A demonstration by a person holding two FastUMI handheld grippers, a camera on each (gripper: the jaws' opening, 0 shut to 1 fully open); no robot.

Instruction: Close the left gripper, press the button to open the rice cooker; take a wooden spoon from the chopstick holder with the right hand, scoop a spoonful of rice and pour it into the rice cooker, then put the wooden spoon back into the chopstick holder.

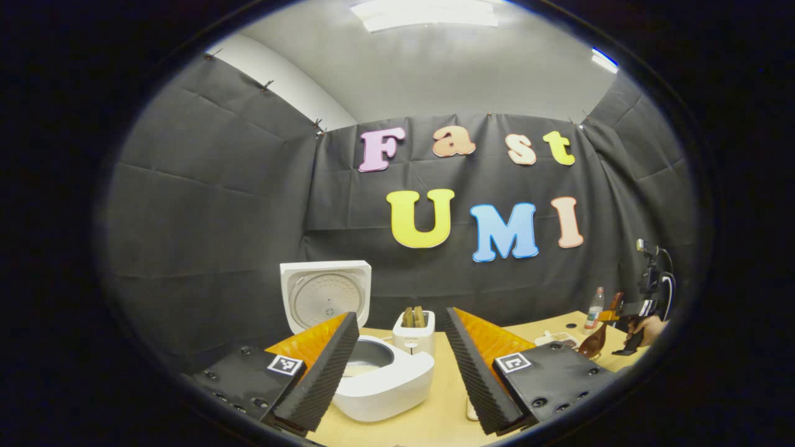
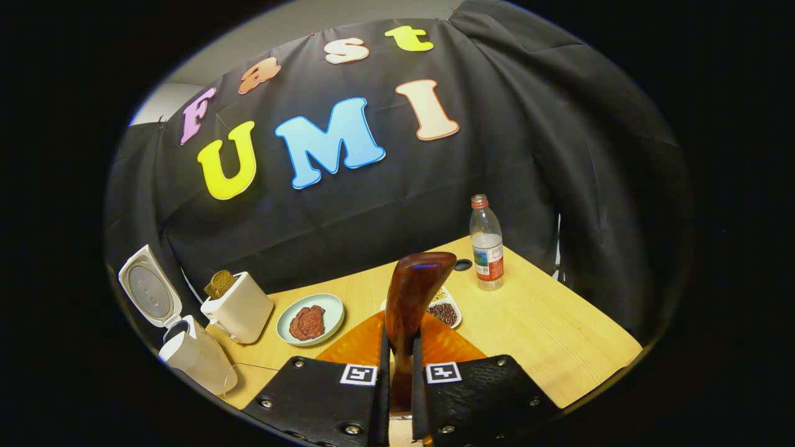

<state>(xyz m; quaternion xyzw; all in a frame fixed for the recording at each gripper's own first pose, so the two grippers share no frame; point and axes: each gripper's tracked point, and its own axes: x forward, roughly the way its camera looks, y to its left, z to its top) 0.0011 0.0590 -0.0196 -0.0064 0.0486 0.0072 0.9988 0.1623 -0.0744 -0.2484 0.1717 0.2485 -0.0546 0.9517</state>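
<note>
The white rice cooker (image 1: 388, 379) stands with its lid (image 1: 326, 297) raised upright, and some pale content shows in the pot. My left gripper (image 1: 400, 316) hovers open just before it, nothing between its fingers. At the far right of the table a hand holds my right gripper (image 1: 615, 320) with the brown wooden spoon (image 1: 593, 343). In the right gripper view my right gripper (image 2: 400, 340) is shut on the wooden spoon (image 2: 413, 292), whose broad end sticks up past the fingertips. The rice cooker (image 2: 195, 357) sits far left, lid (image 2: 148, 297) open.
A white toaster (image 1: 414, 334) (image 2: 239, 308) with bread stands right of the cooker. A pale plate (image 2: 284, 323) with a red lump, a white dish (image 2: 456, 320) of grains and a water bottle (image 2: 486, 245) rest on the wooden table (image 2: 559, 341). The bottle (image 1: 594, 308) stands by the back wall.
</note>
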